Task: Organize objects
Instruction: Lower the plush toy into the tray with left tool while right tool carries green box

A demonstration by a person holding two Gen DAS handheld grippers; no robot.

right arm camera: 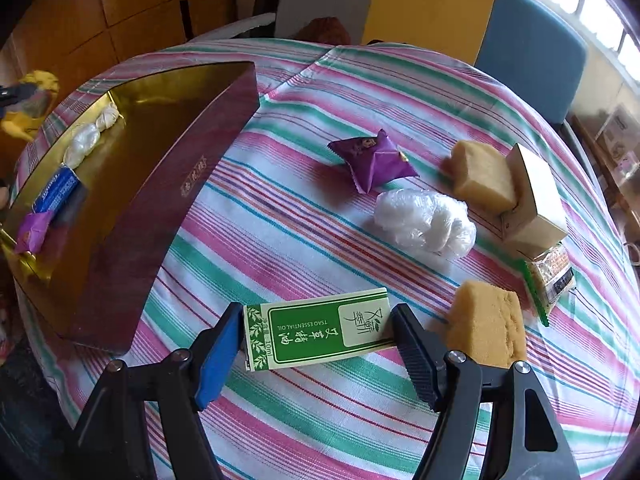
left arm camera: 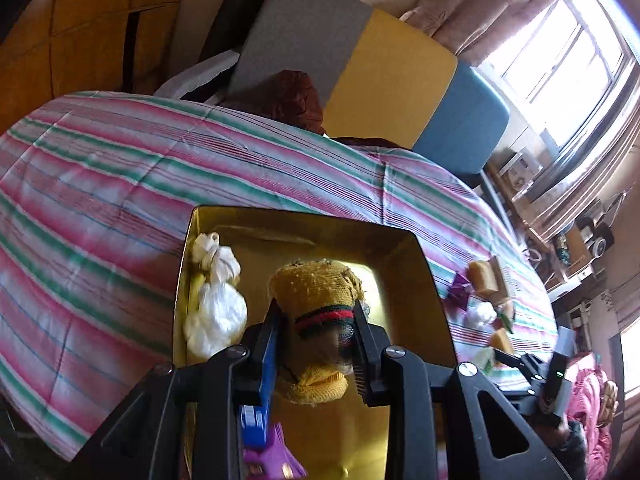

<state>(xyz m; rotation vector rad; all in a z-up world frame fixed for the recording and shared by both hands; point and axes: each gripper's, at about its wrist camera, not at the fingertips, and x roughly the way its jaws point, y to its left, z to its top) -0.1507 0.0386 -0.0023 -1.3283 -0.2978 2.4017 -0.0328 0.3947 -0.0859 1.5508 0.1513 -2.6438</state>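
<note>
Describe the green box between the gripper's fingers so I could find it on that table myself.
On the striped tablecloth, look to the right of the long maroon box. Near the table's front edge, beside a yellow sponge, lies a flat green-and-cream carton. It is the only item with green leaf borders and "essential oil" lettering.

Striped bedspread (right arm camera: 320,92) in pink, green, white; grey-yellow-blue headboard (left arm camera: 372,76) behind; wooden cabinets (left arm camera: 92,32) left; bright curtained window (left arm camera: 568,52) right.
</note>
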